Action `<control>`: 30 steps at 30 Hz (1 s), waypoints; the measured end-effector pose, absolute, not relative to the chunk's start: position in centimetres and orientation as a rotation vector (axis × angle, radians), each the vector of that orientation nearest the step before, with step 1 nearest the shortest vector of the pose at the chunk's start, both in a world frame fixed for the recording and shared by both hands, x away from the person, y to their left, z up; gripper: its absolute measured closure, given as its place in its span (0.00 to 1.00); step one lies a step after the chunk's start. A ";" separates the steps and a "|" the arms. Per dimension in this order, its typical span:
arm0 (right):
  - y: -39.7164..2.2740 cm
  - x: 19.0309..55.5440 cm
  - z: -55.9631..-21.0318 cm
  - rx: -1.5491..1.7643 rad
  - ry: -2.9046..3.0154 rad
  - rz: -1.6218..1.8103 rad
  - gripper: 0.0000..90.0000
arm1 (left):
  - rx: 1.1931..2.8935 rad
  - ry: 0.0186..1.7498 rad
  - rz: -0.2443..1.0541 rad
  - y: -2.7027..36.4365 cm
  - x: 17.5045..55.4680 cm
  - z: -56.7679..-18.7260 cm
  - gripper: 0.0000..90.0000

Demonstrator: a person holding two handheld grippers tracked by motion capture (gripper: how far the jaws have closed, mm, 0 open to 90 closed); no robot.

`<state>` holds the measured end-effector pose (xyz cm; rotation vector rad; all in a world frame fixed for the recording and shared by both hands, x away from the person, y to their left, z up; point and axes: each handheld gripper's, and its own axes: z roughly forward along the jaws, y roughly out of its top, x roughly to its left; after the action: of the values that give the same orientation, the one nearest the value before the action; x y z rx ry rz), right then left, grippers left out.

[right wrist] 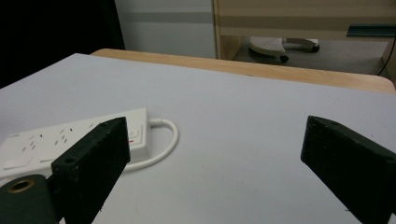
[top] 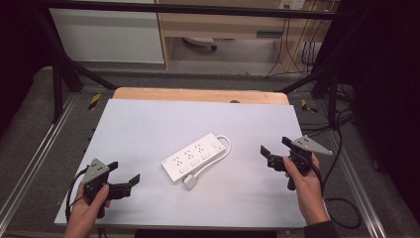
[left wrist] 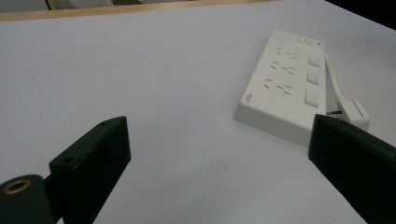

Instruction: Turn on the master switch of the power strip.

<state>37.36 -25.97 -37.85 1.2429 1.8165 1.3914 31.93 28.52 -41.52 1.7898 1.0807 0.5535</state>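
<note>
Near the front left corner of the pale grey-topped table (top: 148, 124), the black left gripper (top: 125, 174) hovered in the person's left hand (top: 89, 208), jaws spread wide and empty. At the table's middle lay the white rectangular plastic power strip (top: 193, 155), its white cord (top: 224, 148) looped back to a white plug (top: 190, 182) beside it. Near the right edge, the black right gripper (top: 275, 147), in the right hand (top: 307, 188), also gaped empty.

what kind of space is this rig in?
Likely a lab or workshop data-collection bench: a black metal frame surrounds the table, loose cables hang behind, and a power strip lies between two handheld grippers.
</note>
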 end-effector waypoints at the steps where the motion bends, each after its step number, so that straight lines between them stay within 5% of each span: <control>1: -26.1 37.2 -38.0 1.242 1.815 1.386 0.10 | 1.790 1.082 0.553 28.5 31.9 -41.5 0.06; 30: -28.6 35.1 -43.1 1.278 1.831 1.309 0.09 | 1.789 1.083 0.555 28.5 31.9 -41.5 0.06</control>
<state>35.07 -28.60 -43.11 1.2779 1.8311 1.3087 31.93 28.51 -41.54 1.7891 1.0834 0.5550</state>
